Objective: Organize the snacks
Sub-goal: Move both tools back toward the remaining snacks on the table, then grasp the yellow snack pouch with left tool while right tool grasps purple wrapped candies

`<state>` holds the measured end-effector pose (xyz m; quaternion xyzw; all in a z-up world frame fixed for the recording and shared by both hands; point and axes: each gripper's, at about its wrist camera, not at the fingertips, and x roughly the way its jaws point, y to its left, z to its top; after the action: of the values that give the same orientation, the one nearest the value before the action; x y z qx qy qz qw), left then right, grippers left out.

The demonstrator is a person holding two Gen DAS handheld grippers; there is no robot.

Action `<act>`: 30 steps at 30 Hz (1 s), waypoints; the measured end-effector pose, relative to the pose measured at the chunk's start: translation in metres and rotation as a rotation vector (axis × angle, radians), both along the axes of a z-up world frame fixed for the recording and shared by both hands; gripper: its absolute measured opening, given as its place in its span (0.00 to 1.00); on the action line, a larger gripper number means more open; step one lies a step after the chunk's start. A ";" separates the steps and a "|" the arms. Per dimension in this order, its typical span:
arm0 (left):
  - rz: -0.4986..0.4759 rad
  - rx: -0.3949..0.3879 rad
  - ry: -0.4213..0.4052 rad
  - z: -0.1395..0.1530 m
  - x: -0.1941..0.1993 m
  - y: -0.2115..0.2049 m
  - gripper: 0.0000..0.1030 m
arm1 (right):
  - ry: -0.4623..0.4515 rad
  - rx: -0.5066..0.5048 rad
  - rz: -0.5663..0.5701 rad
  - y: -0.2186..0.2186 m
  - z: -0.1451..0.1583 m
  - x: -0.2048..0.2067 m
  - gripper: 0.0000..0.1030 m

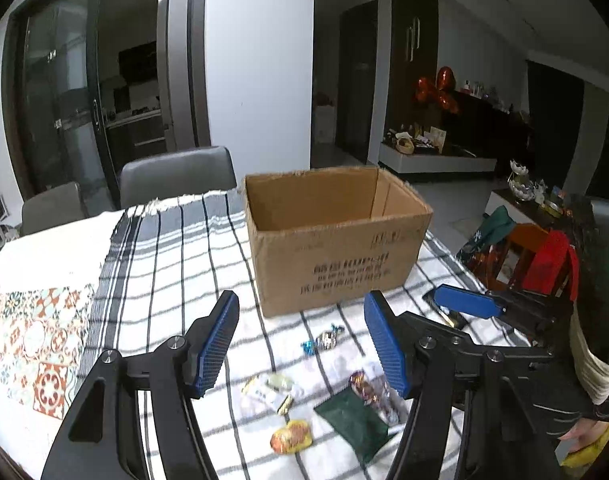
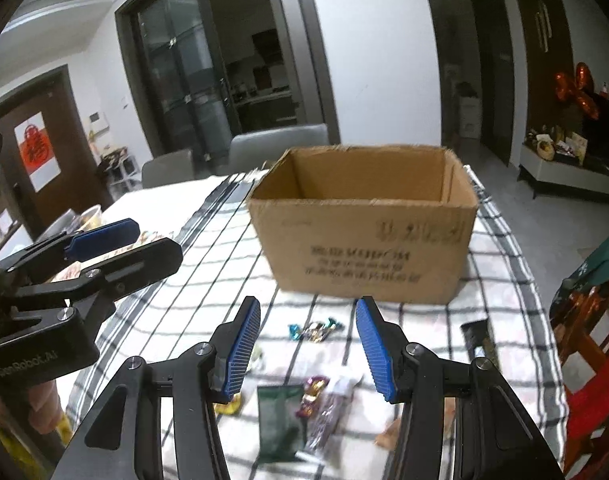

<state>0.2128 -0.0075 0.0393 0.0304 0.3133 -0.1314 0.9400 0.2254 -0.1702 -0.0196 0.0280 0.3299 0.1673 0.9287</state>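
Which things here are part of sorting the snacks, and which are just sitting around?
For the job:
cardboard box
dark green packet
orange snack packet
blue-ended wrapped candy
white wrapped snack

Just lying about:
grey chairs
patterned mat
red bag

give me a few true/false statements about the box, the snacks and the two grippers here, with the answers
1. The cardboard box stands open at the top. True.
2. Several snacks already lie in the box. False: what shows of its inside is bare; the snacks lie on the checked cloth in front of it.
3. The left gripper is shut on a candy. False: its fingers stand apart with nothing between them.
4. A dark green packet lies on the cloth nearer the cameras than the box. True.
5. The right gripper holds nothing. True.
6. The small blue-ended candy rests against the box. False: it lies apart from it, on the cloth.
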 end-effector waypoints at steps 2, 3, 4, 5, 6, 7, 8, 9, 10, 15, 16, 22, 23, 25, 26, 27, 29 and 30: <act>0.001 -0.006 0.015 -0.008 -0.005 0.006 0.62 | 0.009 -0.009 0.012 0.005 -0.006 -0.005 0.49; 0.003 -0.007 0.018 -0.011 -0.007 0.007 0.62 | 0.015 -0.012 0.017 0.008 -0.010 -0.006 0.49; 0.007 -0.006 0.024 -0.016 -0.010 0.009 0.62 | 0.021 -0.015 0.022 0.009 -0.012 -0.007 0.49; 0.010 -0.005 0.029 -0.019 -0.013 0.011 0.62 | 0.026 -0.019 0.026 0.010 -0.015 -0.008 0.49; 0.010 -0.007 0.038 -0.024 -0.015 0.013 0.62 | 0.031 -0.024 0.030 0.012 -0.018 -0.010 0.49; 0.011 -0.008 0.046 -0.028 -0.017 0.014 0.62 | 0.036 -0.027 0.035 0.014 -0.021 -0.010 0.48; 0.015 -0.004 0.056 -0.033 -0.020 0.015 0.62 | 0.041 -0.031 0.042 0.015 -0.023 -0.011 0.45; 0.016 -0.001 0.068 -0.039 -0.022 0.016 0.62 | 0.048 -0.038 0.051 0.018 -0.028 -0.013 0.44; 0.015 -0.003 0.077 -0.044 -0.023 0.017 0.62 | 0.053 -0.043 0.057 0.020 -0.031 -0.013 0.44; 0.029 0.010 0.126 -0.069 -0.027 0.020 0.62 | 0.097 -0.065 0.073 0.028 -0.050 -0.012 0.39; 0.031 0.014 0.133 -0.073 -0.027 0.020 0.62 | 0.109 -0.071 0.075 0.029 -0.054 -0.011 0.37; 0.017 0.029 0.181 -0.097 -0.027 0.022 0.61 | 0.151 -0.091 0.076 0.030 -0.073 -0.007 0.34; 0.013 0.030 0.195 -0.102 -0.026 0.021 0.60 | 0.159 -0.093 0.078 0.030 -0.076 -0.006 0.32; 0.009 0.024 0.223 -0.111 -0.024 0.020 0.57 | 0.176 -0.094 0.073 0.030 -0.083 -0.003 0.32; 0.009 0.022 0.237 -0.116 -0.023 0.020 0.56 | 0.181 -0.095 0.072 0.030 -0.085 -0.002 0.32; 0.011 0.020 0.246 -0.119 -0.022 0.020 0.56 | 0.188 -0.097 0.068 0.029 -0.087 0.000 0.32; 0.016 0.012 0.269 -0.127 -0.020 0.021 0.56 | 0.202 -0.097 0.070 0.029 -0.092 0.002 0.32; 0.018 0.009 0.277 -0.129 -0.019 0.021 0.55 | 0.207 -0.100 0.068 0.030 -0.094 0.003 0.32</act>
<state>0.1941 0.0138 -0.0897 0.0133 0.4407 -0.1247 0.8888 0.2287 -0.1405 -0.1136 -0.0124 0.4327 0.1783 0.8836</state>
